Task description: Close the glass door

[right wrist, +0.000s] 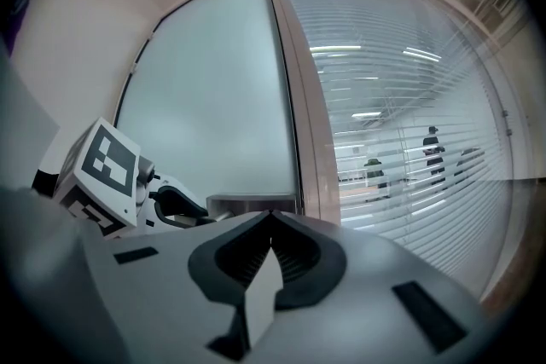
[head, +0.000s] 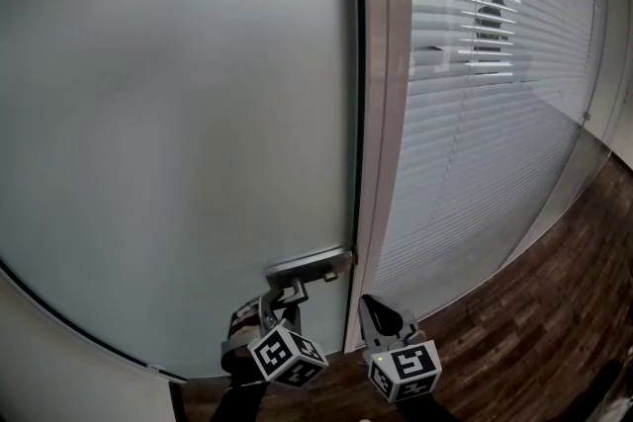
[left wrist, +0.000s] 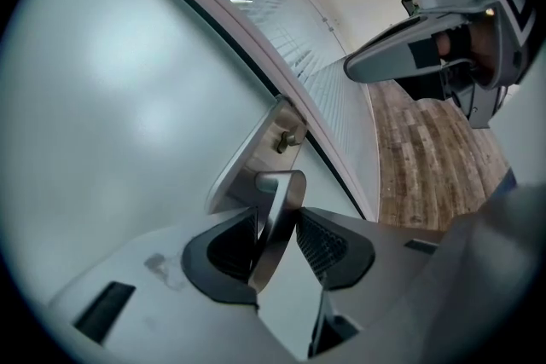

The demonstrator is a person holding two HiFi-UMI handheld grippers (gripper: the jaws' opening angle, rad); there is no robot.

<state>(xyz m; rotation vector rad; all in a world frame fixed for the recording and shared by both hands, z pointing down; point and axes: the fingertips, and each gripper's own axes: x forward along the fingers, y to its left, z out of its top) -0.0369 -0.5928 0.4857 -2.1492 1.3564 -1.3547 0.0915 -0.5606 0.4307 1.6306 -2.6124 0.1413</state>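
Handle (left wrist: 286, 183) sits loose between the spread jaws of my left gripper (left wrist: 277, 219); I back straight off, right gripper (right wrist: 271, 217) pinched shut, empty.

A dark wood floor (head: 554, 311) fills the lower right; white blinds (head: 475, 143) cover the glass wall (head: 559, 178) on the right

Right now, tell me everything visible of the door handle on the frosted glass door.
The door handle is brushed silvery metal: a flat rectangular plate at the edge of the frosted glass door, carrying a small knob and a flat lever that bends out from it. The lever stands between the open jaws of the left claw, against one pad with a sliver of gap at the other, so it looks straddled, not clamped. Nothing else touches it.
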